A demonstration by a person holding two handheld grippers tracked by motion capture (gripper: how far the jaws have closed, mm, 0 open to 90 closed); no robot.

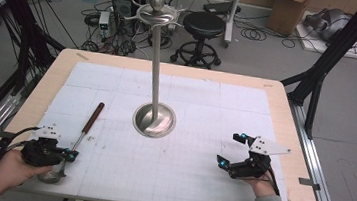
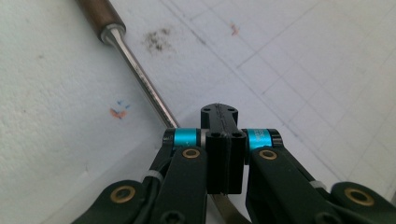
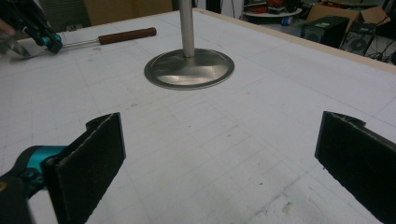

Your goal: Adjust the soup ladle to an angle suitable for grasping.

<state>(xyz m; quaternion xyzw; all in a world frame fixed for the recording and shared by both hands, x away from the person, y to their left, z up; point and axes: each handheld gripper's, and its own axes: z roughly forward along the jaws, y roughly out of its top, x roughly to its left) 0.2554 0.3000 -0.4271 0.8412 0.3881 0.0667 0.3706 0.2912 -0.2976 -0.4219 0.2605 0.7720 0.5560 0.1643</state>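
The left gripper is sitting at the near left corner of the white mat, its jaws pressed together on the thin metal shaft of a ladle close to the bowl end. The ladle is lying flat on the mat, its brown wooden handle pointing away toward the stand, whose round base is resting at the middle of the mat. The right gripper is hovering near the right edge, well apart from both, jaws spread wide with nothing between them.
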